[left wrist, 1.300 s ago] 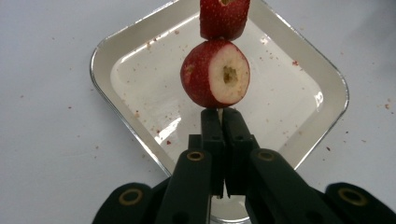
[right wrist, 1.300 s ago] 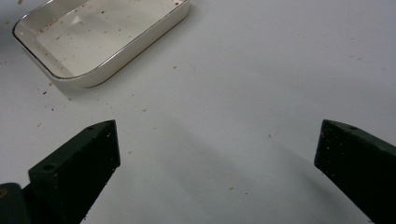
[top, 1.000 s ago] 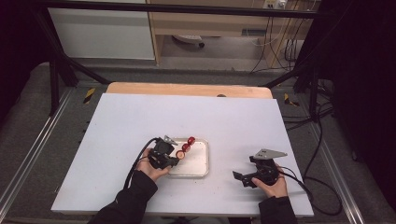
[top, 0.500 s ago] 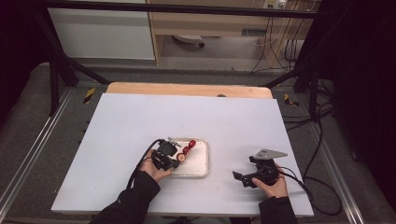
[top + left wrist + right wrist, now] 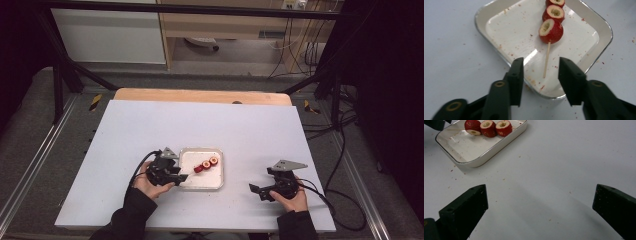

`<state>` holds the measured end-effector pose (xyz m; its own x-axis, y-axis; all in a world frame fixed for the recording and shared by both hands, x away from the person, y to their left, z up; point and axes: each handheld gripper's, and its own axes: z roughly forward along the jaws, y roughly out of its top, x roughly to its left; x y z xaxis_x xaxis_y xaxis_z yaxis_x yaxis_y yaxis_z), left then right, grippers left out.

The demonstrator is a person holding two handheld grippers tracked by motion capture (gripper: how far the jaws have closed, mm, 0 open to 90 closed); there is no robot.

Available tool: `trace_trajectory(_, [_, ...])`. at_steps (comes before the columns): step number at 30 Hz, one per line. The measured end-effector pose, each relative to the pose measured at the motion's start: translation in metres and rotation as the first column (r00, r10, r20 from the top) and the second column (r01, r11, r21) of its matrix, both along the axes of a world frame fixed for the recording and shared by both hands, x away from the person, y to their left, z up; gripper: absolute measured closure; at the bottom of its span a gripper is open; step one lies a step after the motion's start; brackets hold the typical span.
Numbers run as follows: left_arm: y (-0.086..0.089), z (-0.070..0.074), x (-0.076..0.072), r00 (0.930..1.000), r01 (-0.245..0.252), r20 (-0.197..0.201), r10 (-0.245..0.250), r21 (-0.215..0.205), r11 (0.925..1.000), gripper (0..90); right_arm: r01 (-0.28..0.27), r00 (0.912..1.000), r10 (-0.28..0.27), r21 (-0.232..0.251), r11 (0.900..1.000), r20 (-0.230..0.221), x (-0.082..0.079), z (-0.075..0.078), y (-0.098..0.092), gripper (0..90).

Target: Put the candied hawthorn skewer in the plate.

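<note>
A skewer of three red cored fruit pieces [image 5: 206, 164] lies in a white metal-rimmed tray [image 5: 205, 181]. In the left gripper view the fruits [image 5: 551, 28] sit at the far end of a thin wooden stick [image 5: 546, 61]. The stick rests on the tray [image 5: 506, 27]. My left gripper [image 5: 540, 60] has just been opening. Its jaws stand either side of the stick's near end without touching it. From above, the left gripper [image 5: 182, 176] is at the tray's left edge. My right gripper [image 5: 256, 191] rests on the table right of the tray, jaws wide open [image 5: 541, 188] and empty.
The right gripper view has the tray [image 5: 486, 151] with the fruits [image 5: 487, 127] at upper left, and red crumbs scattered on the white table [image 5: 250, 135]. A wooden board edge [image 5: 200, 96] runs along the table's far side.
The left gripper lowered the skewer into the tray, opened its jaws and drew back a little to the left. The skewer now lies free. The right gripper has stayed put.
</note>
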<state>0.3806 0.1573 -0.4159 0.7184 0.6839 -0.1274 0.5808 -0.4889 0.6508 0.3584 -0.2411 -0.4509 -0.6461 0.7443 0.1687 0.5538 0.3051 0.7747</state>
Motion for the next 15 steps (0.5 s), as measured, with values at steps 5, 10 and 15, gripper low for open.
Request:
trace_trajectory(5, [0.030,0.000,-0.009,0.9985,0.020,0.052,-0.017,-0.054,0.9983,30.3,-0.002,1.0000,0.002,-0.003,1.000,0.002,0.000,0.000,0.000,0.5])
trace_trajectory(10, [0.058,-0.006,-0.017,0.9961,0.018,0.088,-0.011,-0.081,0.9966,15.0,-0.002,1.0000,0.002,-0.004,1.000,0.001,-0.001,-0.001,0.001,0.5])
trace_trajectory(15, [0.077,-0.015,-0.024,0.9934,-0.015,0.112,0.025,-0.083,0.9964,11.2,0.001,1.0000,-0.001,-0.008,1.000,-0.004,-0.001,-0.001,0.001,0.5])
